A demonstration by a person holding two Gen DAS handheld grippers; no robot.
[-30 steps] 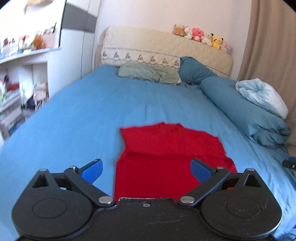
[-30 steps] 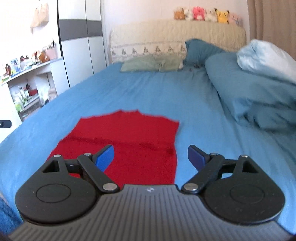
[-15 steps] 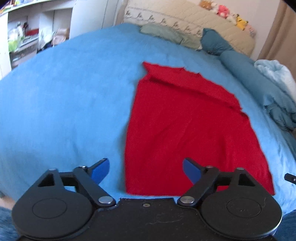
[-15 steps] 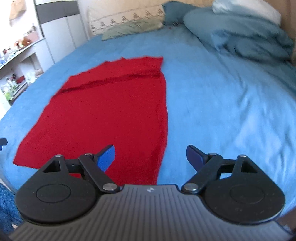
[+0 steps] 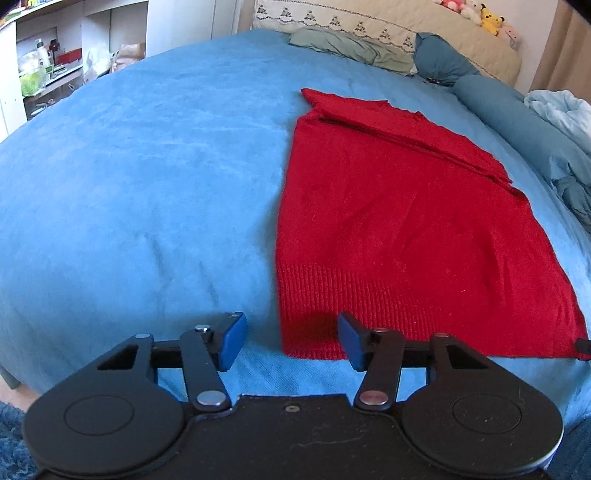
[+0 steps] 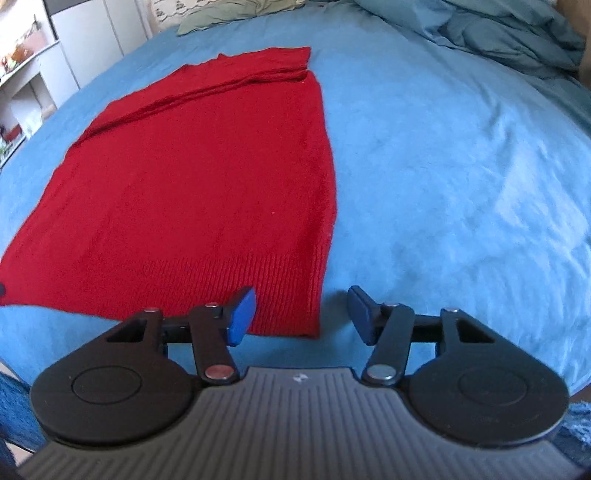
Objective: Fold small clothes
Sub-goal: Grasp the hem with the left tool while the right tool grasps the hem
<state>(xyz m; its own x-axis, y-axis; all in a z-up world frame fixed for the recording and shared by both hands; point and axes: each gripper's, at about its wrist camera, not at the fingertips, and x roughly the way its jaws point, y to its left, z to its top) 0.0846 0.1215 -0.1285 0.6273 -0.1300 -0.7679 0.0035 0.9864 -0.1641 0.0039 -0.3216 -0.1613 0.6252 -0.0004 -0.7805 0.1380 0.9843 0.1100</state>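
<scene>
A red knit garment (image 5: 399, 229) lies flat on the blue bedspread (image 5: 140, 177), ribbed hem nearest me, its far end folded over. My left gripper (image 5: 291, 341) hangs at the hem's near left corner, jaws closing, that corner lying between the blue pads without being pressed. In the right wrist view the same garment (image 6: 207, 184) fills the left half. My right gripper (image 6: 303, 319) straddles the hem's near right corner, jaws closing too, pads still apart from the cloth. A dark tip of the other gripper shows at each view's edge.
Pillows (image 5: 351, 48) and a cream headboard (image 5: 388, 22) with plush toys stand at the far end. A rolled blue duvet (image 5: 535, 125) runs along the right side. White shelves (image 5: 48, 70) with clutter stand left of the bed. A blue rug (image 5: 11, 435) lies below.
Both grippers have dropped and tipped down towards the near hem of the garment, which now looks much larger. The jaws of both have narrowed around the hem's two corners.
</scene>
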